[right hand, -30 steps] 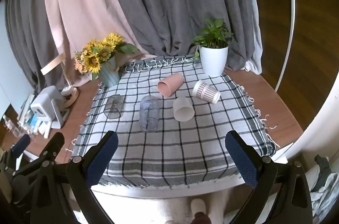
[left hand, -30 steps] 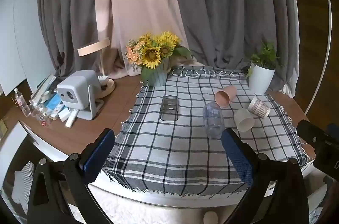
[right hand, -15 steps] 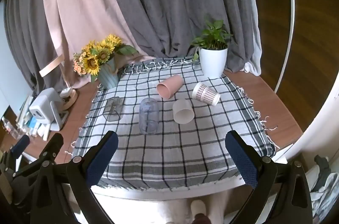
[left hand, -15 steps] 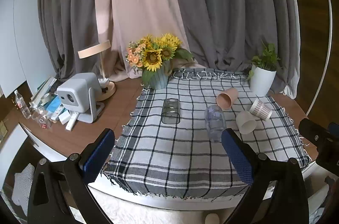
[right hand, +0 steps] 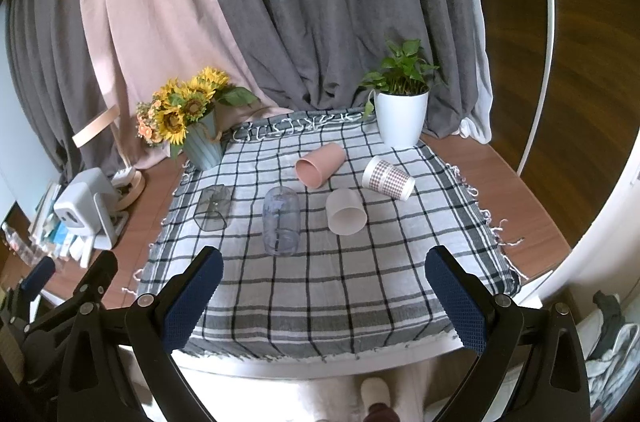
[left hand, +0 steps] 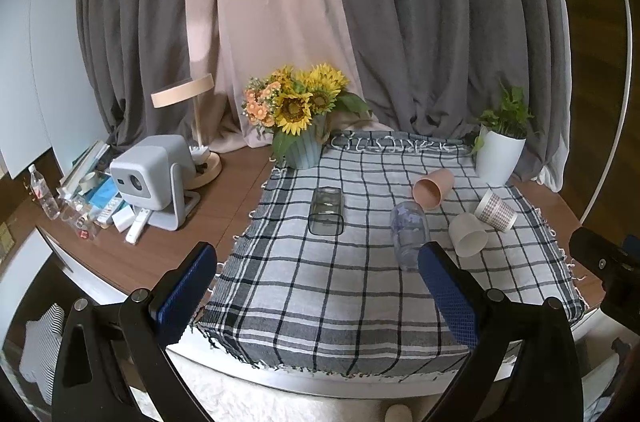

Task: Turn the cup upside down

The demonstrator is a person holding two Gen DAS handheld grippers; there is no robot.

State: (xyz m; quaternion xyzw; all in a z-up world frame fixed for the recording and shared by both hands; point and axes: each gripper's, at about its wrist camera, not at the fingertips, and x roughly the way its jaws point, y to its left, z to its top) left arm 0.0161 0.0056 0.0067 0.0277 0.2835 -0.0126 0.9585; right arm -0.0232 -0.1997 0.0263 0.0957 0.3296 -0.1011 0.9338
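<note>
Several cups lie on their sides on a checked cloth (right hand: 320, 282): a square grey glass (right hand: 212, 208) (left hand: 326, 211), a clear round tumbler (right hand: 281, 215) (left hand: 409, 234), a pink cup (right hand: 320, 165) (left hand: 433, 188), a white cup (right hand: 346, 212) (left hand: 467, 240) and a patterned paper cup (right hand: 387, 178) (left hand: 496, 211). My left gripper (left hand: 316, 286) is open and empty, held back above the table's front edge. My right gripper (right hand: 320, 290) is open and empty, also above the front edge.
A sunflower vase (left hand: 300, 126) stands at the cloth's back left and a white plant pot (right hand: 402, 118) at its back right. A white projector (left hand: 154, 178), a lamp (left hand: 192, 126) and small clutter (left hand: 92, 206) sit on the wooden table to the left. Curtains hang behind.
Both grippers have drawn back and up a little from the table, so the cups look slightly smaller and farther. Nothing on the cloth has moved.
</note>
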